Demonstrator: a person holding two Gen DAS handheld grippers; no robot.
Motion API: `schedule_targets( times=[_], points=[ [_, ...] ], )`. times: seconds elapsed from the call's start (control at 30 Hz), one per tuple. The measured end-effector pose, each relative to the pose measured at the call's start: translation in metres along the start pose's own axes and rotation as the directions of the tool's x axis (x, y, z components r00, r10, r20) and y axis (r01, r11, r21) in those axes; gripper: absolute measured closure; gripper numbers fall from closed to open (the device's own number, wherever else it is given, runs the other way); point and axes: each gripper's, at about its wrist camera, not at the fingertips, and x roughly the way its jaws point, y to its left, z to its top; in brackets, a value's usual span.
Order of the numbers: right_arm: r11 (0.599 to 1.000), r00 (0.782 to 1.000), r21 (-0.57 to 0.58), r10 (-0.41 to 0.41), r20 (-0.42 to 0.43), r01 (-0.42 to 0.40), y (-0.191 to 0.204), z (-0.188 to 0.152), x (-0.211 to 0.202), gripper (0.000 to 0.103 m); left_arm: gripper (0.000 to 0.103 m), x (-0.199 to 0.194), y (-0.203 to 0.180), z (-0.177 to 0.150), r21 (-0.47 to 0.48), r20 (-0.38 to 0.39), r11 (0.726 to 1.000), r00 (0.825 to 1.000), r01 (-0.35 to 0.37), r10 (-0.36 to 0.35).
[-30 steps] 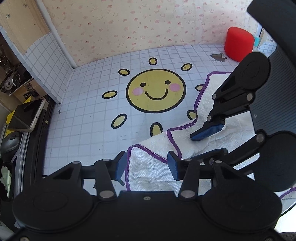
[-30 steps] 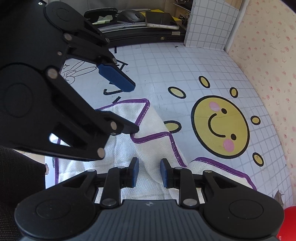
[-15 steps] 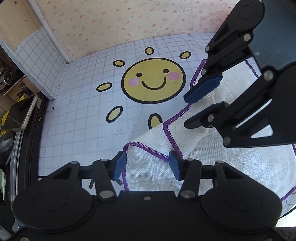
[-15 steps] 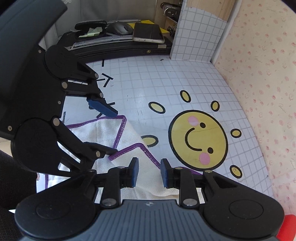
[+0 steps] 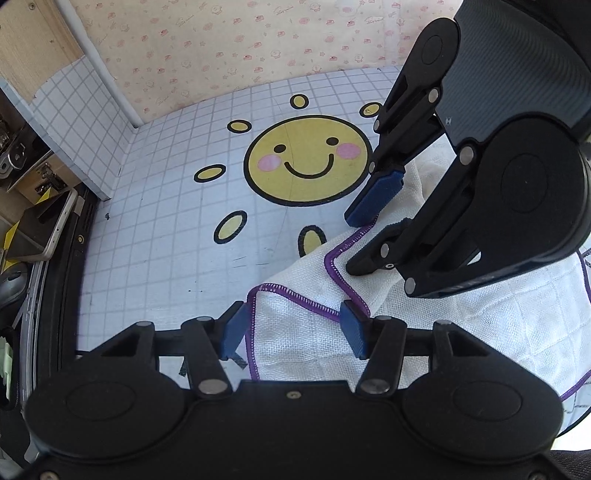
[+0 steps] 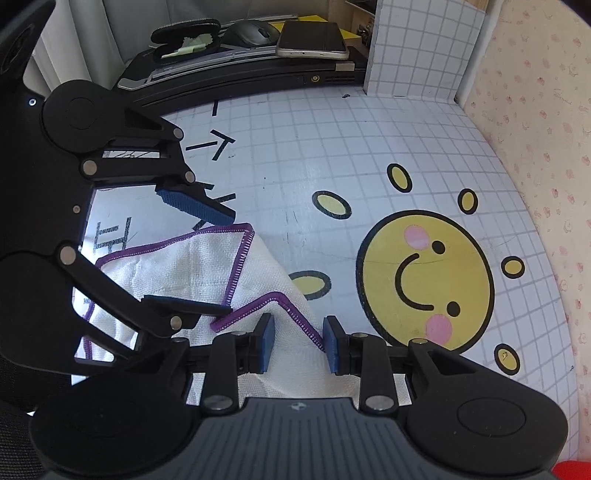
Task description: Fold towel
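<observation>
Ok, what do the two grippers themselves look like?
Both are matte black linkages with silver rivets and round pivot discs. The left gripper and right gripper each carry ribbed blue pads on the fingers. The right one's body looks dark grey and textured. No cables show.

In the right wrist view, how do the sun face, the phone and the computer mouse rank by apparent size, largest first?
1. Sun face, clearly the largest.
2. Phone.
3. Computer mouse, smallest.
The phone and the mouse lie far from the camera, so their true sizes are unsure.
</observation>
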Motion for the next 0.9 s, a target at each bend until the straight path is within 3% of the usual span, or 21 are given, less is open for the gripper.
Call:
schedule_targets(
  times=[0.2,0.43,0.9],
  points=[
    [0.999,0.999,-0.029,-0.037,0.013,0.037,0.008,-0.003,-0.002,0.090,0.043,0.000,-0.001,0.001,0.003,-0.004,1.000,1.000,-0.007,0.007],
    [0.997,0.997,-0.016,-0.069,0.034,0.070,0.010,-0.005,-0.006,0.096,0.043,-0.002,-0.002,0.000,0.005,-0.004,1.000,1.000,-0.006,0.006],
    [0.989,0.980,0.033,-0.150,0.127,0.147,-0.001,0.008,-0.034,0.096,0.043,-0.010,0.004,0.003,-0.042,0.007,0.999,1.000,0.020,-0.020]
  ],
)
